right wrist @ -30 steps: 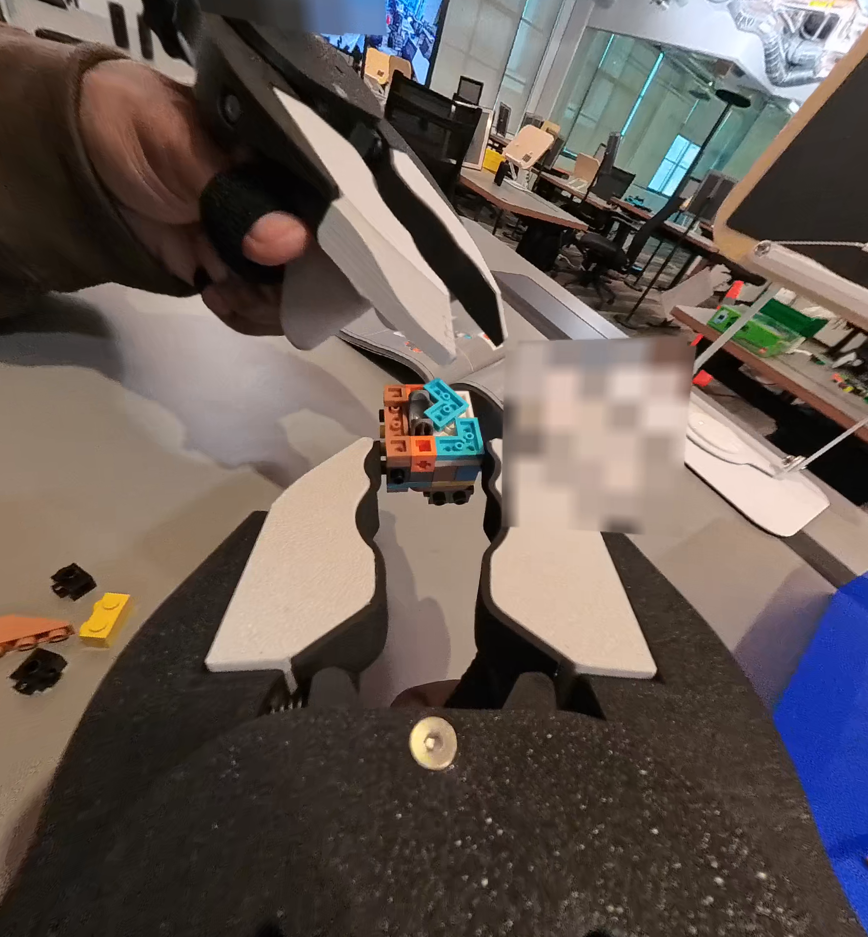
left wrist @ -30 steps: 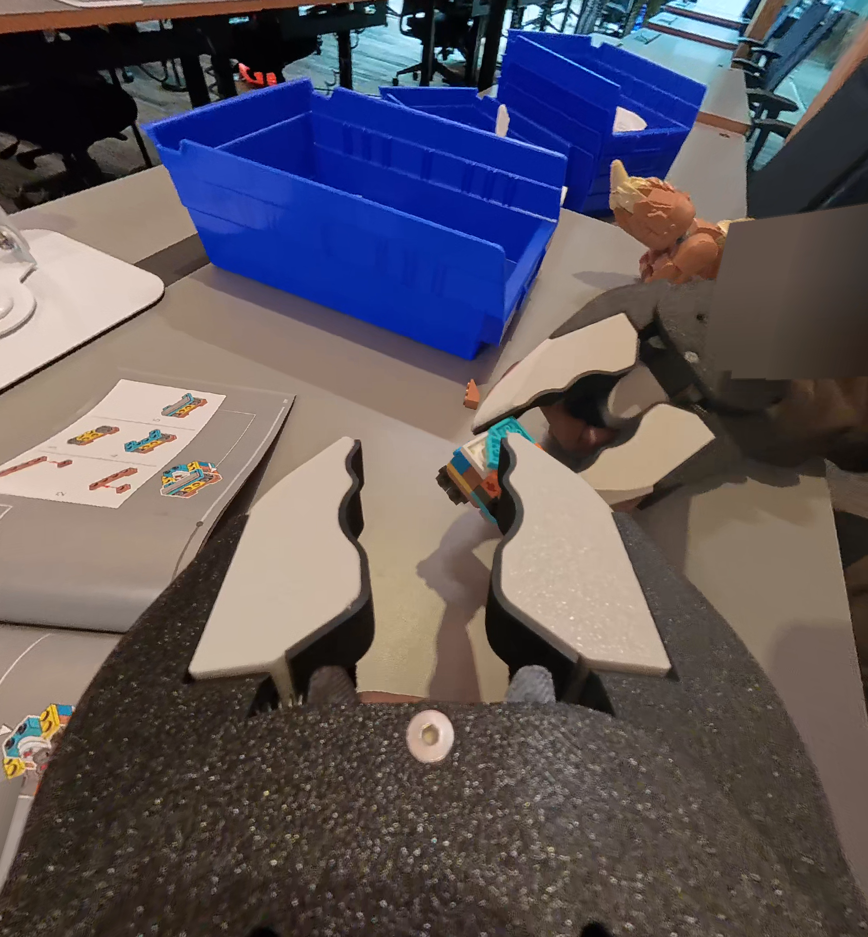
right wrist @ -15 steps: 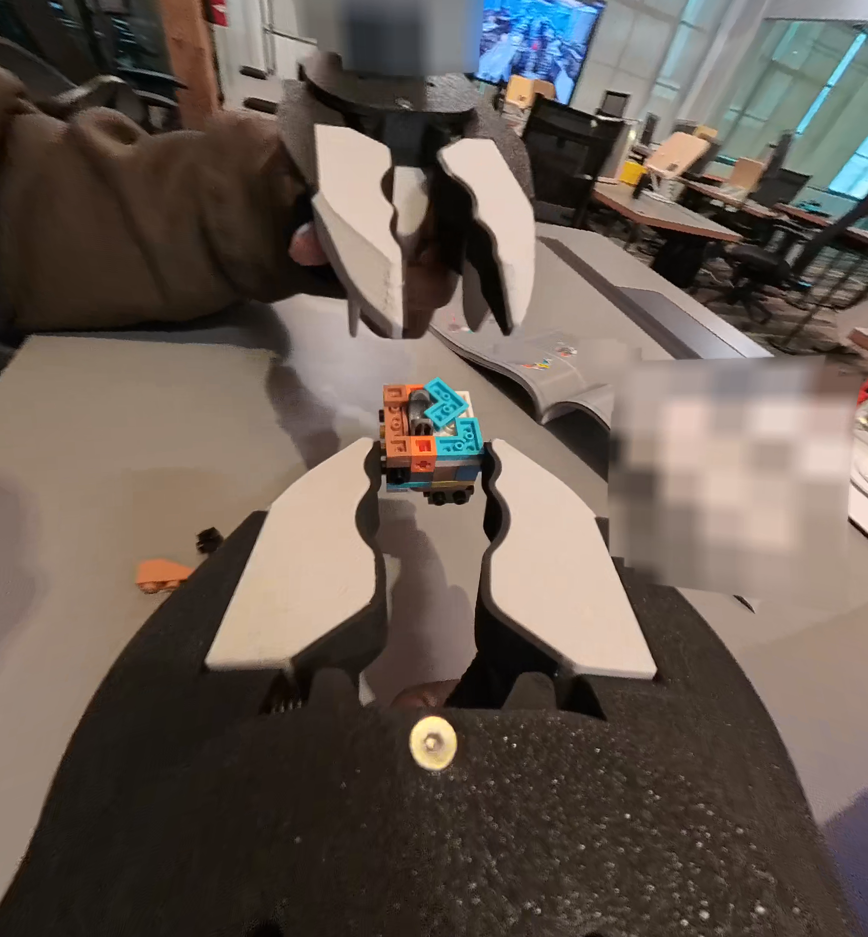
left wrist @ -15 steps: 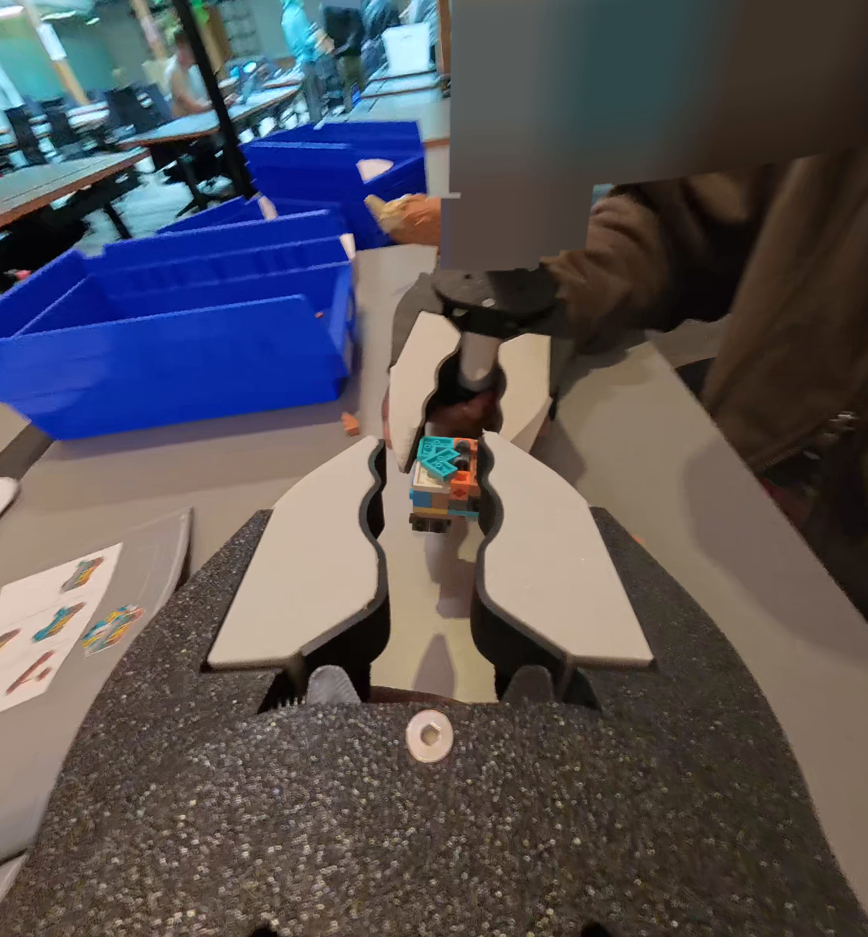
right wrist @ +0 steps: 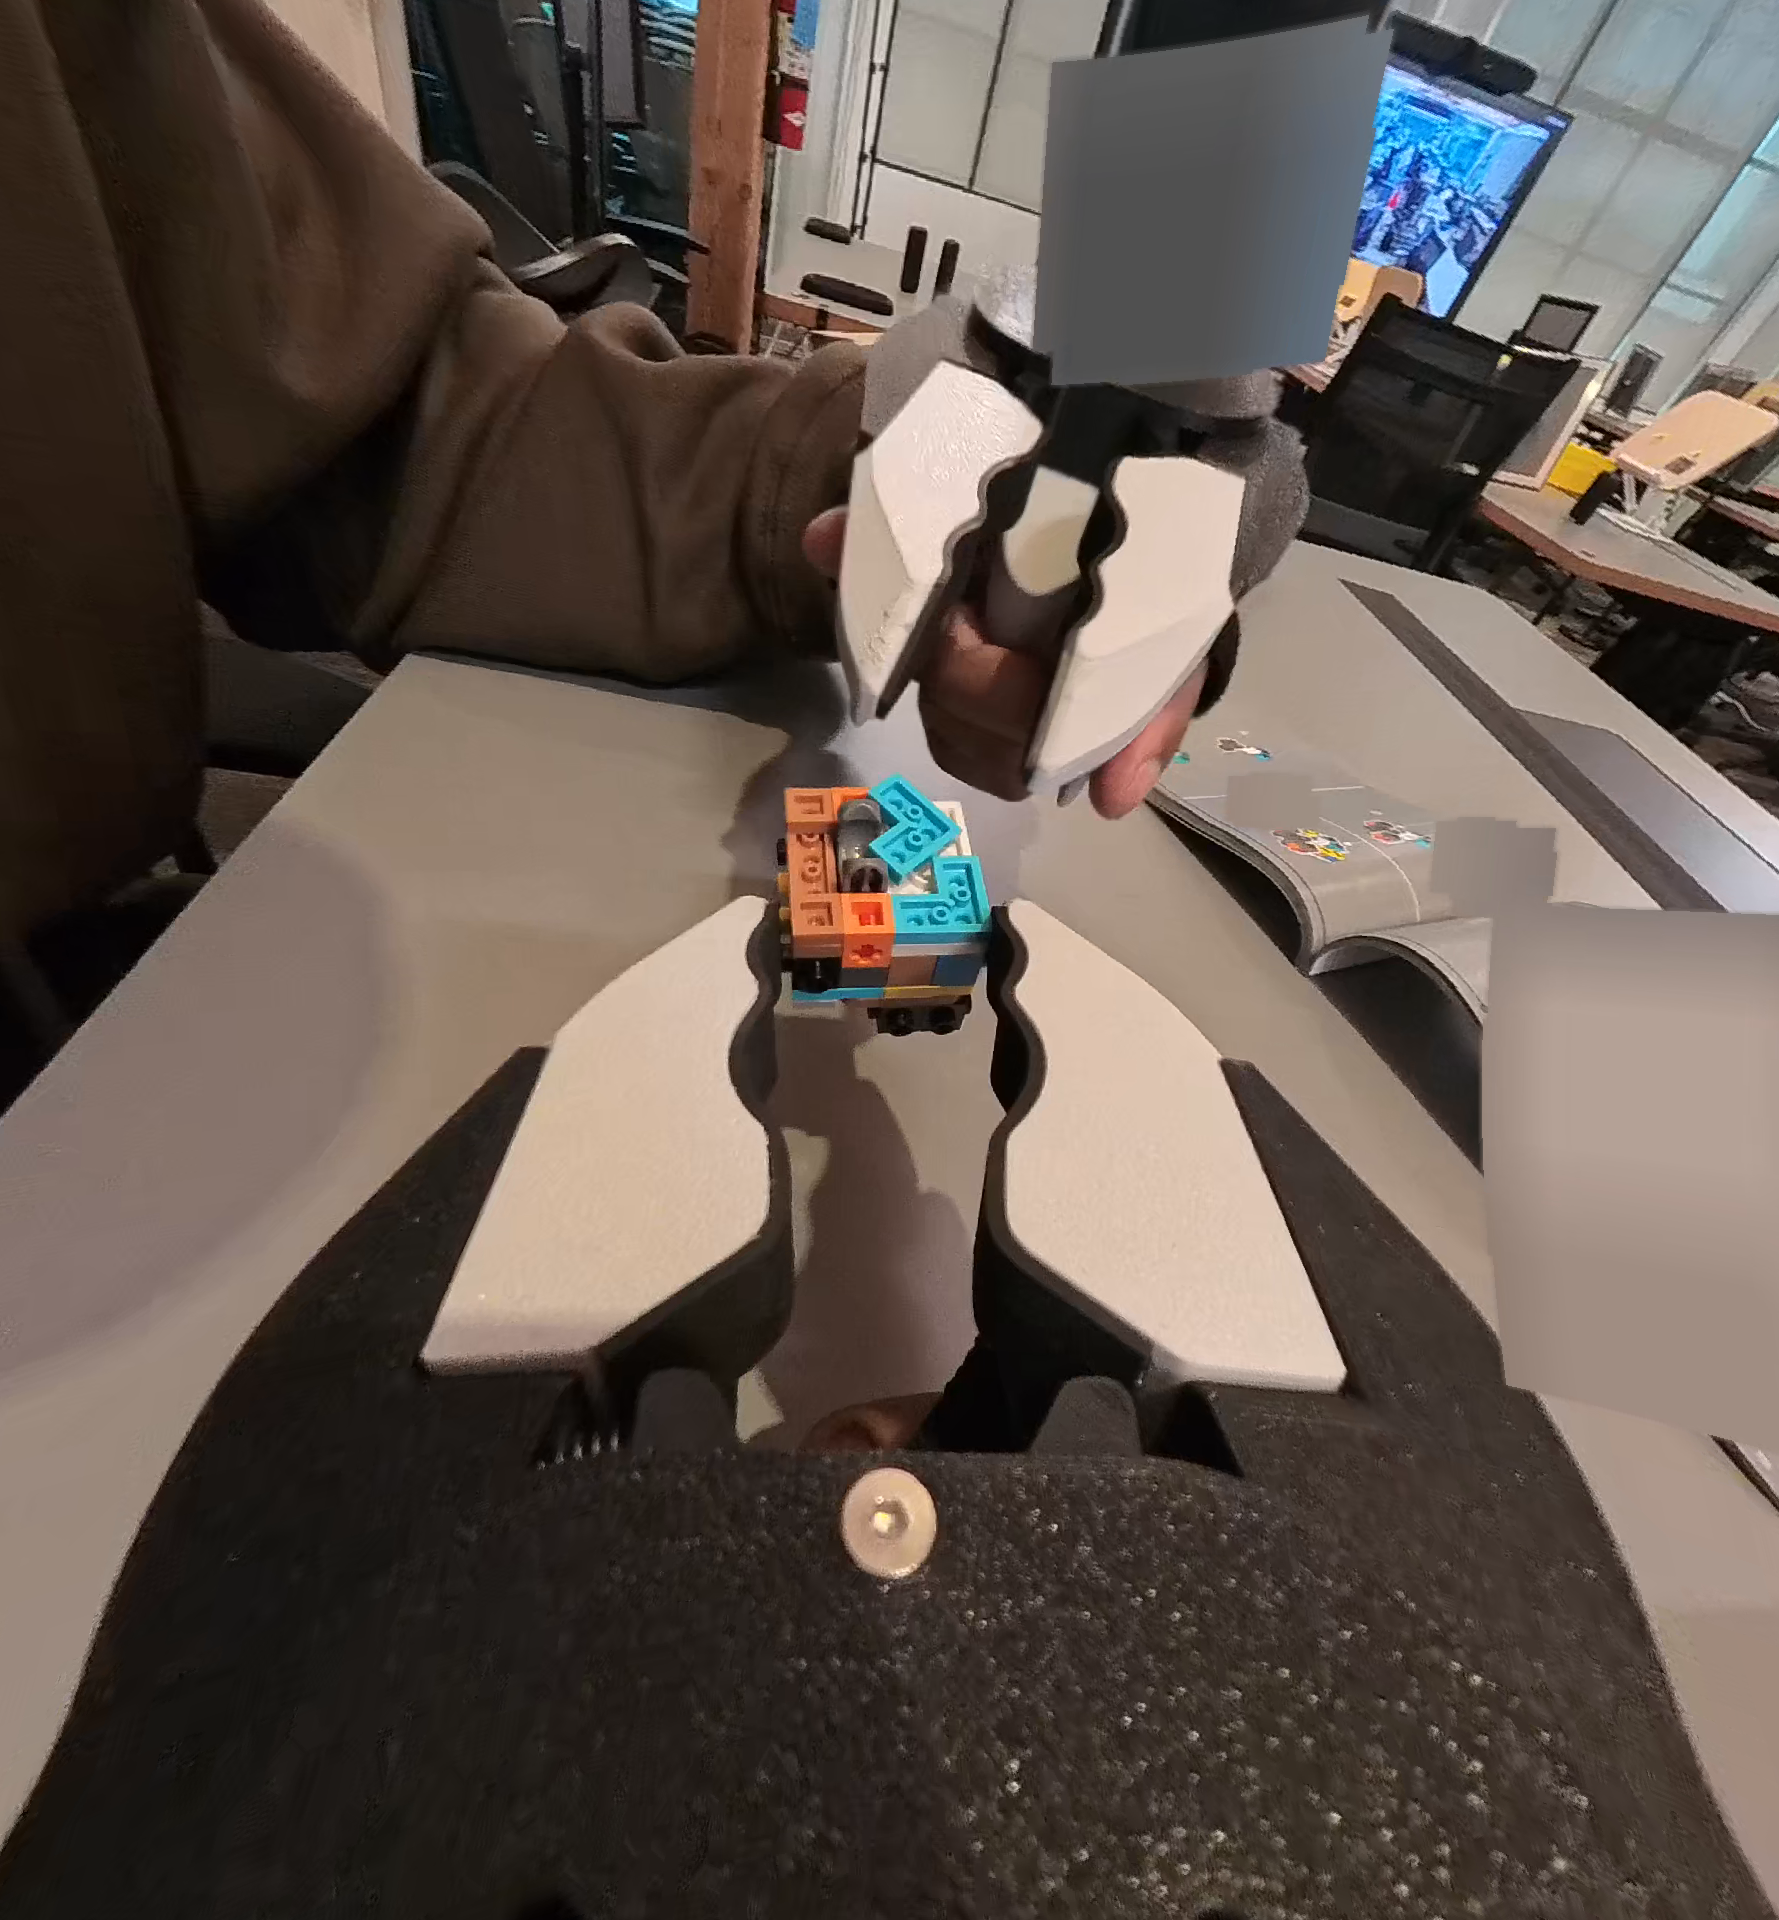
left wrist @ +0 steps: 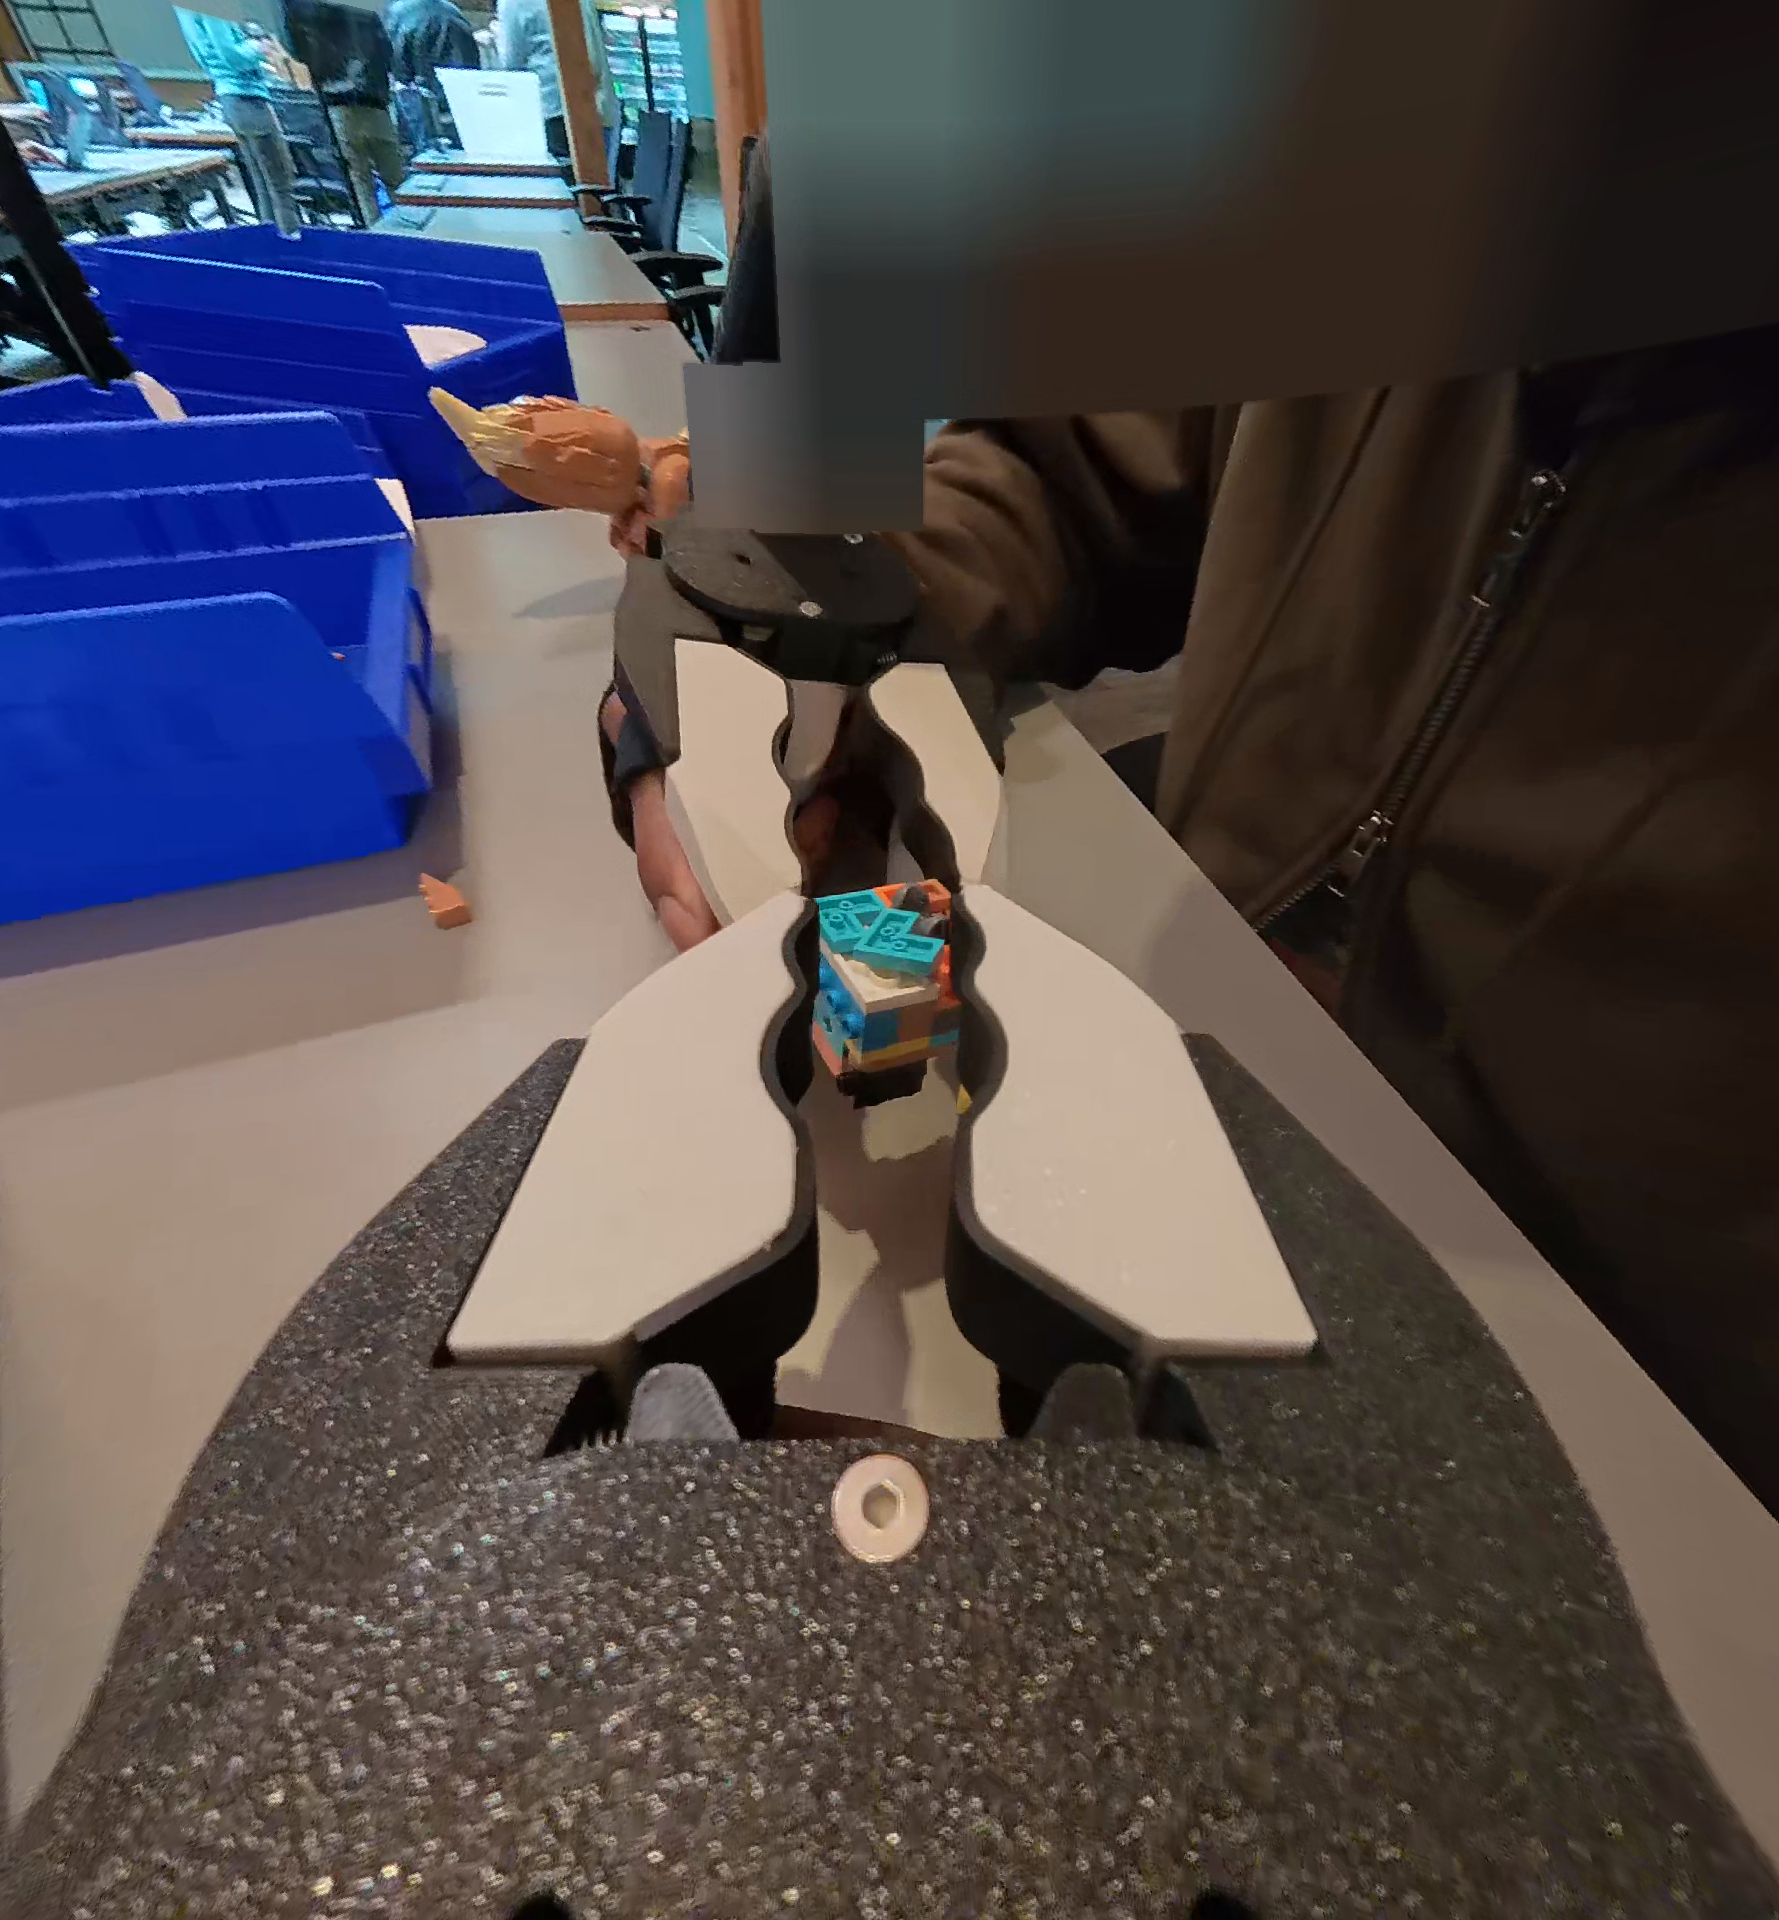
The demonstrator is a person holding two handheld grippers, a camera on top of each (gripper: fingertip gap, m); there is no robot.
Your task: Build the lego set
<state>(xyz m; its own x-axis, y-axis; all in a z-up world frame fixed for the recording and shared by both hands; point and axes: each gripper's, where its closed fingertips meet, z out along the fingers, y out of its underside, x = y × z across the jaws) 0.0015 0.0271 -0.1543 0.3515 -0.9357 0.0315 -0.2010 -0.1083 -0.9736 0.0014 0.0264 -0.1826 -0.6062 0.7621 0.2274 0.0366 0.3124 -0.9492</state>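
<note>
A small lego block of teal, orange, white and black bricks sits between the tips of my right gripper, which is shut on it and holds it just above the grey table. My left gripper hangs above and slightly behind the block, tips pointing down, jaws narrow but apart, with nothing between them. In the left wrist view the block shows through the gap of the left gripper. The right gripper's fingers point toward the camera there, tips hidden.
Blue bins stand at the left, with a brown brick-built figure behind them and one loose orange brick on the table. An open instruction booklet lies to the right. A person's brown jacket is at the table edge. The tips of both grippers are at nearly the same place. My right tips are roughly 35 cm from the brown brick-built figure.
My left gripper swung from beside the block to above it and its jaws narrowed. My right gripper kept hold of the block and turned toward the person.
</note>
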